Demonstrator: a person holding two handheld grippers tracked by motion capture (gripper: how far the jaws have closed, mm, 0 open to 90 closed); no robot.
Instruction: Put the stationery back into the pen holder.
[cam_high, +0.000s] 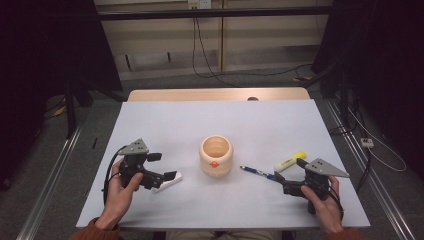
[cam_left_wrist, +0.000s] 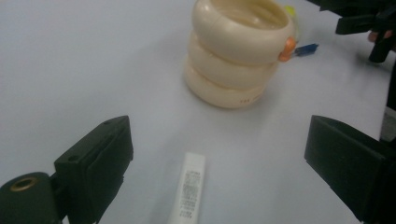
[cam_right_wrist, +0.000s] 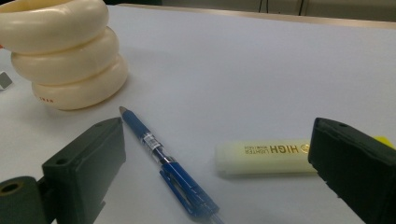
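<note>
Gathering the stationery into the cream ringed pen cup (cam_high: 216, 155) appears to be the step in hand, and nothing is held yet. The left gripper (cam_high: 161, 167) is spread wide, its jaws straddling a white tube (cam_left_wrist: 188, 191) that lies flat on the white table (cam_high: 220, 117), just short of the cup. The right gripper (cam_high: 280, 176) is likewise parted, with a blue pen (cam_right_wrist: 169, 166) lying between its jaws and a yellow highlighter (cam_right_wrist: 264, 157) just beside the far jaw. Each gripper is best lowered until the pads flank one item across its narrow width, mid-length, before being closed. The pen is best taken alone, so that the highlighter is not nudged.
</note>
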